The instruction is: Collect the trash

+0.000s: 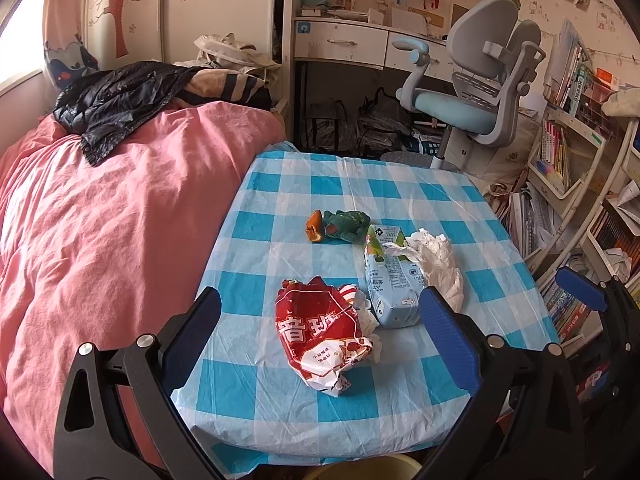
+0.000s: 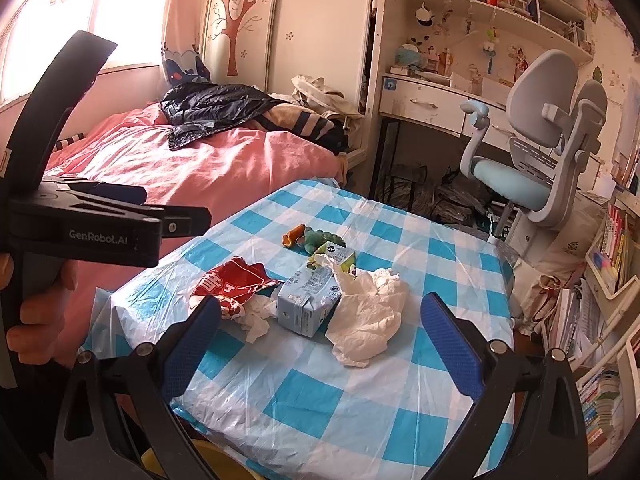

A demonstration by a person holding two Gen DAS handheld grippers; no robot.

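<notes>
On the blue-checked table [image 1: 400, 184] [image 2: 360, 400] lie a crumpled red snack bag [image 1: 320, 332] [image 2: 236, 280], a light blue milk carton [image 1: 390, 280] [image 2: 310, 300], a white crumpled tissue [image 1: 438, 260] [image 2: 370, 320], a green wrapper [image 1: 346, 224] [image 2: 320, 238] and an orange wrapper [image 1: 314, 226] [image 2: 292, 236]. My left gripper [image 1: 320, 328] is open above the table's near edge, the red bag between its fingers. My right gripper [image 2: 320, 328] is open and empty, facing the carton and tissue. The left gripper's body also shows at the left in the right wrist view [image 2: 100, 224].
A pink bed [image 1: 100, 220] [image 2: 192, 160] with a dark jacket [image 1: 120, 100] borders the table's left. A grey-blue desk chair [image 1: 480, 92] [image 2: 540, 152] stands behind the table. Bookshelves [image 1: 580, 200] [image 2: 608, 280] crowd the right. A yellow rim [image 2: 192, 460] shows below the table's near edge.
</notes>
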